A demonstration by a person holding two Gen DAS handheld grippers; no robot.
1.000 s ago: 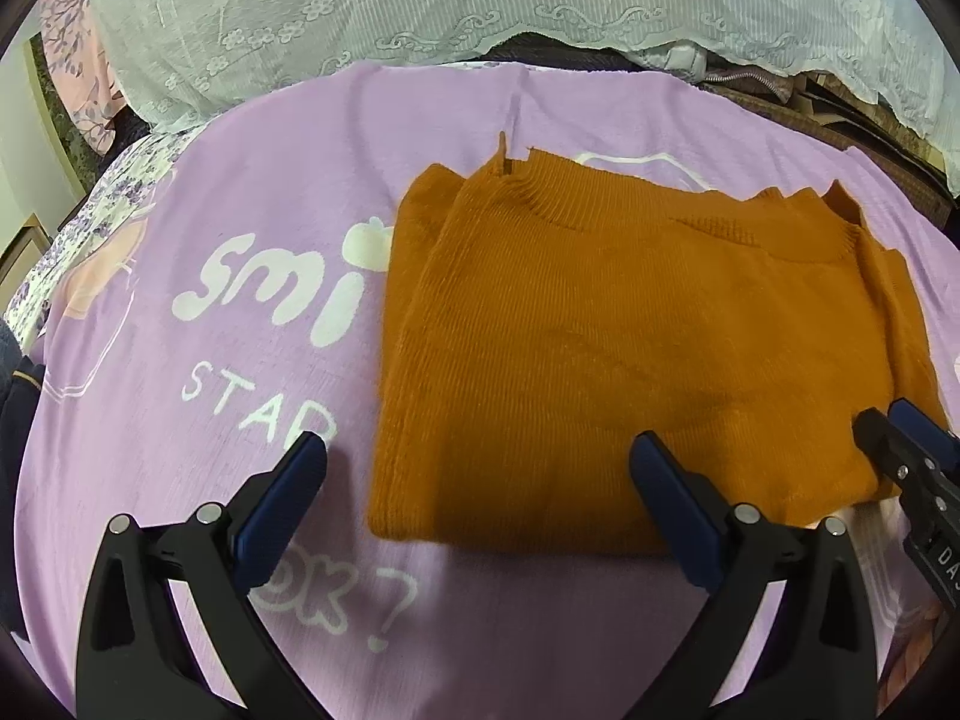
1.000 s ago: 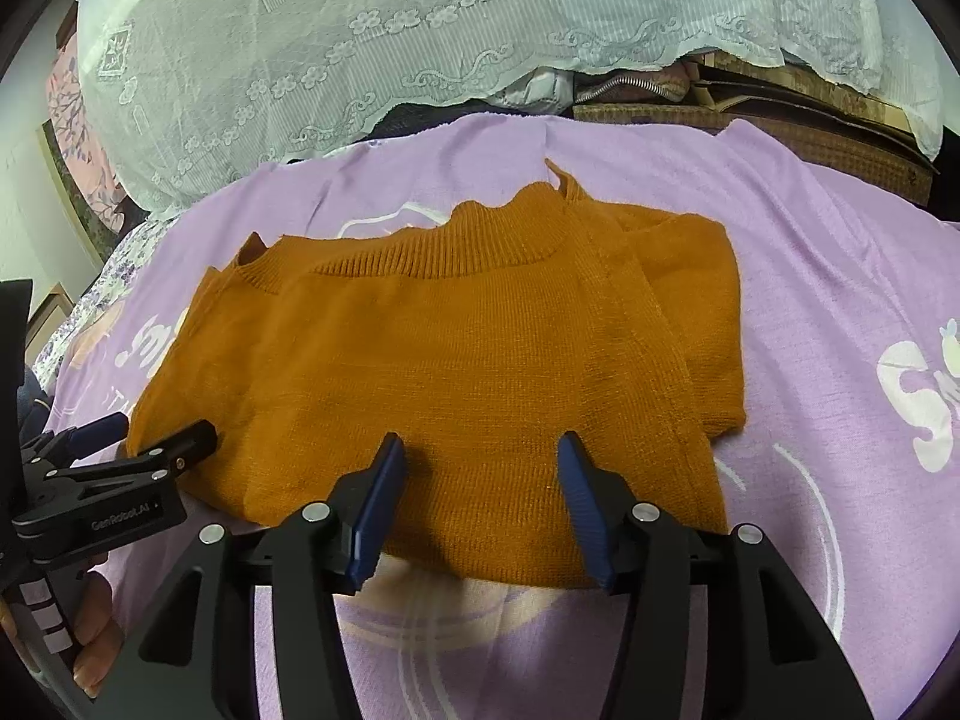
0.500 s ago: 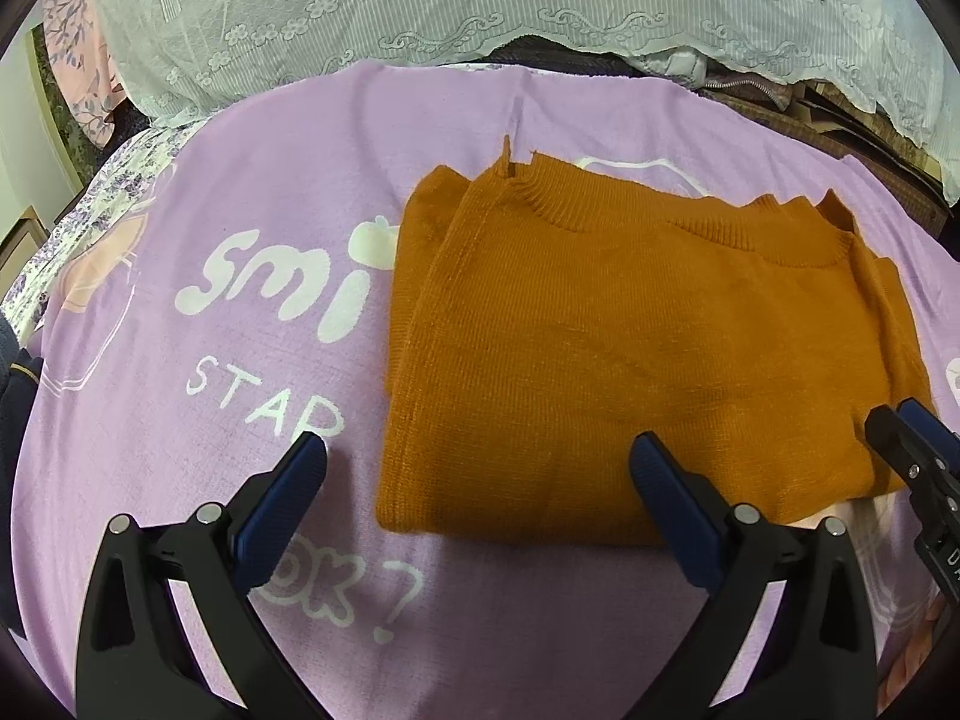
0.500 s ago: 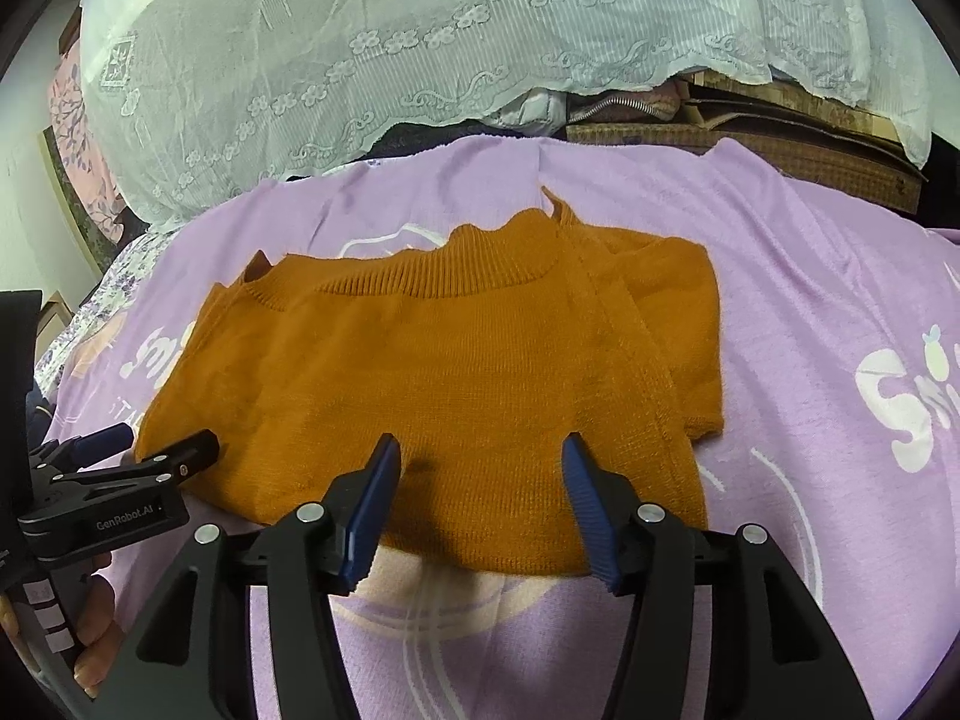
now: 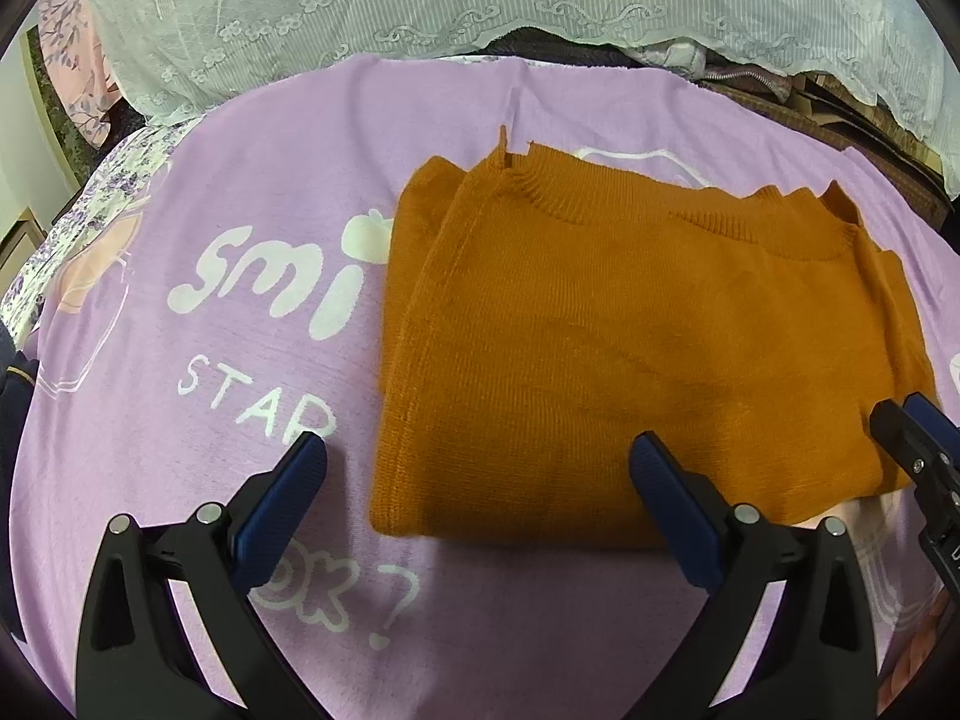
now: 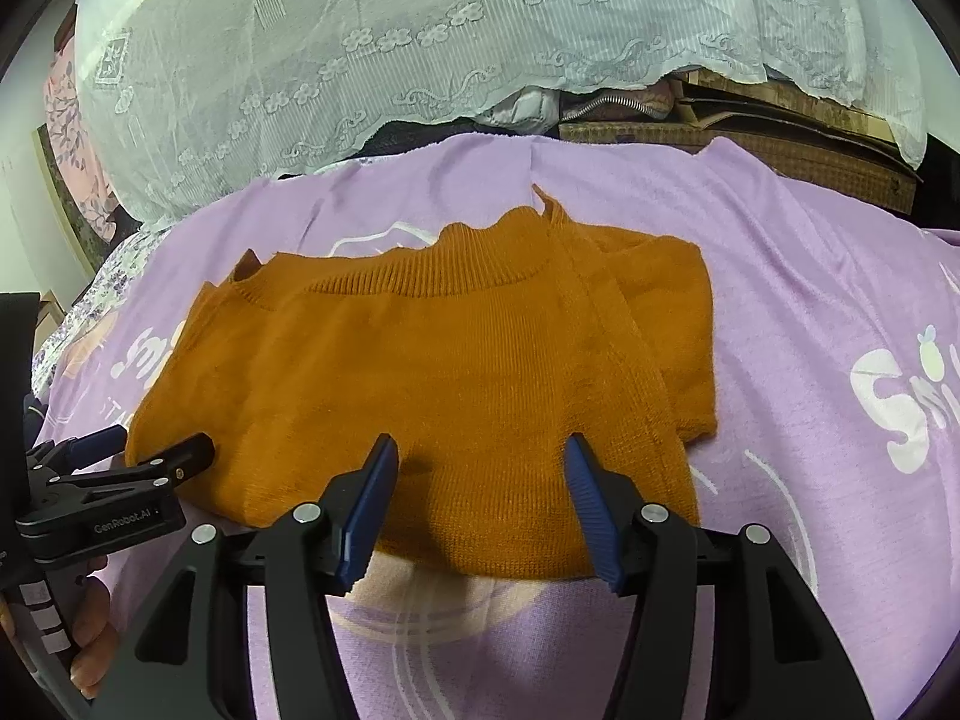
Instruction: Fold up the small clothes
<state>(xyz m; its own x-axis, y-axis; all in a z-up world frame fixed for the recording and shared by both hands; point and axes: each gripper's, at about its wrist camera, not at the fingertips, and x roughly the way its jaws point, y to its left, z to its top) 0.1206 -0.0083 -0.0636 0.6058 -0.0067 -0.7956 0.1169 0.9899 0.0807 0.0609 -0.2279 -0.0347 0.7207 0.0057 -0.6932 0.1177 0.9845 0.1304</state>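
Orange knit sweater (image 5: 630,348) lies flat on the purple blanket (image 5: 240,192), sides already folded in; final fold seemingly left; left claw (image 5: 474,504) spread wide at its near hem; right claw (image 6: 480,498) spread, empty, over that hem.

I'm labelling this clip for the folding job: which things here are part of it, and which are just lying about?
Part of the job:
- orange knit sweater, lying partly folded
- left gripper, open
- right gripper, open over the sweater's near hem

Just lying about:
- purple printed bedsheet, the surface underneath
- white lace cover behind
- brown woven mat at the back
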